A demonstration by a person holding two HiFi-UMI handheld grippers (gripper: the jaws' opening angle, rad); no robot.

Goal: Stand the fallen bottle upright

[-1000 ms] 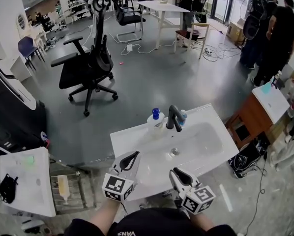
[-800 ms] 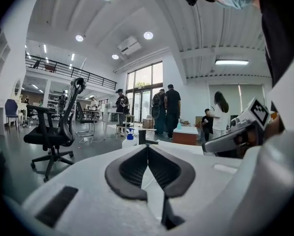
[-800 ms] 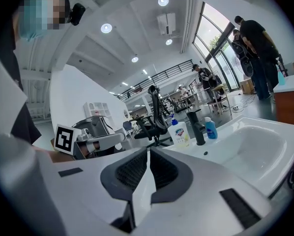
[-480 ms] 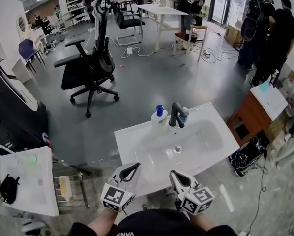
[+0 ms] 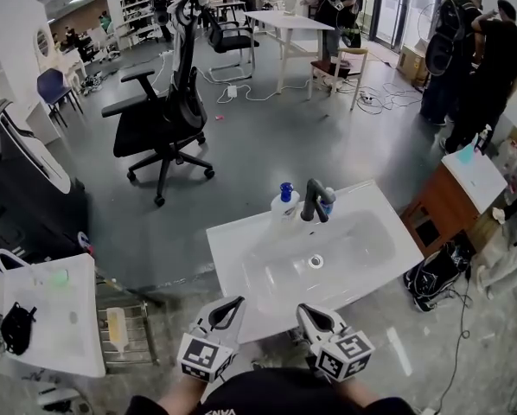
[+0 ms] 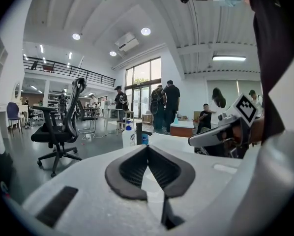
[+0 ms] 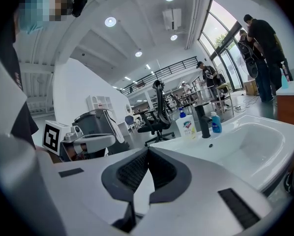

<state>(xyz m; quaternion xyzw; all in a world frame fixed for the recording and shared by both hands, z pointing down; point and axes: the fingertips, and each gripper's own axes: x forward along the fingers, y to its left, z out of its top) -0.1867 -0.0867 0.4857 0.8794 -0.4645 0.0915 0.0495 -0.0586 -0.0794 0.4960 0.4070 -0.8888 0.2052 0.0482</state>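
Note:
A white pump bottle [image 5: 284, 204] with a blue cap stands upright at the back rim of the white sink [image 5: 232, 240], left of the black faucet [image 5: 313, 199]. A small blue bottle [image 5: 328, 202] stands upright just right of the faucet. In the right gripper view the white bottle [image 7: 187, 124] and the blue bottle [image 7: 216, 123] flank the faucet [image 7: 202, 119]. My left gripper [image 5: 235, 302] and right gripper [image 5: 302, 309] hover side by side at the sink's front edge. Both are shut and hold nothing, as the left gripper [image 6: 147, 146] and right gripper [image 7: 148, 149] show in their own views.
A black office chair [image 5: 168, 119] stands on the grey floor behind the sink. At the left are a white table [image 5: 51, 318] and a wire rack with a pale bottle [image 5: 113, 329] lying in it. A wooden cabinet [image 5: 444, 206] is at the right, and people stand further back.
Both grippers have drawn back from over the sink's front part to its front edge, toward me. The bottles have not moved.

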